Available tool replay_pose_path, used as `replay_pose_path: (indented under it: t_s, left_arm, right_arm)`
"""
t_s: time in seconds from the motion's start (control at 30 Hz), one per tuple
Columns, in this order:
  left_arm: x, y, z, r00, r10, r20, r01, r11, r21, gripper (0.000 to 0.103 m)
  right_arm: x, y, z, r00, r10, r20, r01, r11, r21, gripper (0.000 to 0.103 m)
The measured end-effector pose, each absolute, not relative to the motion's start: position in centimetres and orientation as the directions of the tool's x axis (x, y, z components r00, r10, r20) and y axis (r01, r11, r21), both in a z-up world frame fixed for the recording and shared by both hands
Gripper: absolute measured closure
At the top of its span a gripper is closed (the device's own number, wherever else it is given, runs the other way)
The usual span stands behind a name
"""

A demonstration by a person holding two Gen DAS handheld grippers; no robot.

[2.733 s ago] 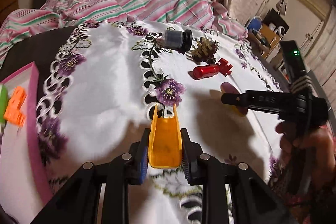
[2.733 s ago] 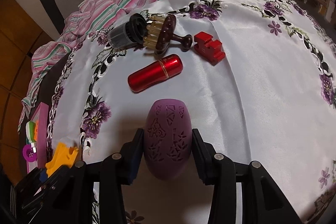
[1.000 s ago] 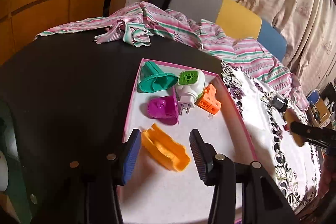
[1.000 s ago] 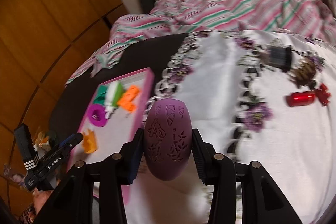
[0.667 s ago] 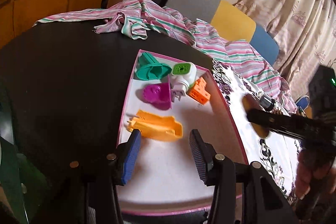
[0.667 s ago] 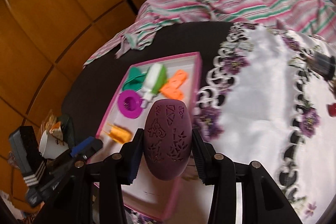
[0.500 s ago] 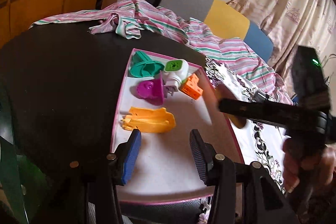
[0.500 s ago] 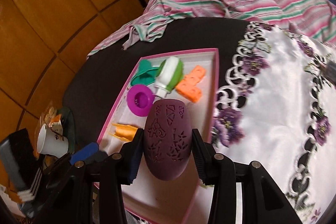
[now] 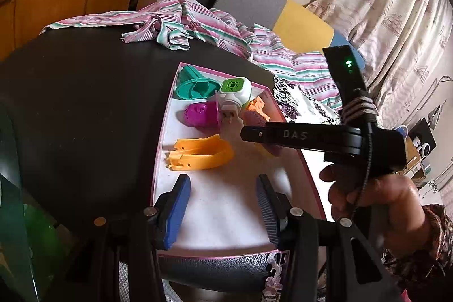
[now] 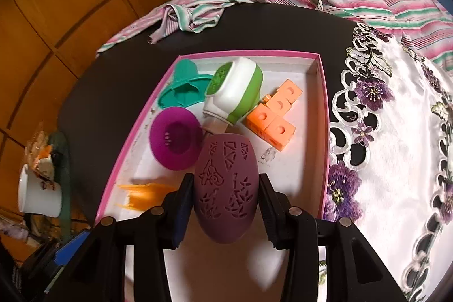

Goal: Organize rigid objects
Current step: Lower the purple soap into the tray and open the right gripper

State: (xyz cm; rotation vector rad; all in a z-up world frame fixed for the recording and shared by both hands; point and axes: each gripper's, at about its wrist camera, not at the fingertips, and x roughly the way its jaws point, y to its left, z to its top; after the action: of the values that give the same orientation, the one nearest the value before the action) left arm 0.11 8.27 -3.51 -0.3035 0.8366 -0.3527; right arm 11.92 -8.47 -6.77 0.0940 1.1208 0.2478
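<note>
**Right wrist view: egg-shaped piece hanging over the tray**

Right wrist view is showing the right gripper (image 10: 226, 190) clenching the purple egg-shaped piece (image 10: 226, 188) by its two long flanks, above the near half of the pink-rimmed tray (image 10: 322, 104). The piece is looking stiff, light and smooth-skinned, with cut-out patterns; gripping across the widest girth is probably keeping it from slipping forward. Just ahead of the claw, the magenta strainer (image 10: 176, 142) and white-and-green plug device (image 10: 235, 92) are crowding the far end, with orange blocks (image 10: 273, 115) ahead-right and the teal funnel (image 10: 184, 89) beyond. Bare tray floor is lying directly beneath and to the right. The left gripper (image 9: 223, 205) is standing released and empty, with the yellow scoop (image 9: 201, 153) lying just ahead of it.
</note>
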Motion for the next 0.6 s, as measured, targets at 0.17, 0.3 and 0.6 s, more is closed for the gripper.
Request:
replay_pose_path:
  t_s: [0.17,0.3,0.6]
  left_arm:
    - [0.0,8.0,-3.6,0.615,-0.421,-0.666,0.187,0.899,-0.396,0.055]
    - [0.0,7.5,-3.8,0.604,-0.431,-0.670,0.200,0.896,-0.396,0.055]
    - [-0.3,6.0,-3.8,0.579,-0.462,-0.672,0.241,0.884,-0.399,0.055]
  right_arm:
    - [11.3,-9.3,-6.0,0.440,0.248,-0.863,-0.138,0.968,0.208,0.057]
    - [10.0,-10.3,-4.8,0.469,0.255,-0.846,-0.134,0.967,0.217,0.056]
    - [7.3,-13.2,-2.7,0.514,0.258,-0.818,-0.088,0.965,0.249,0.046]
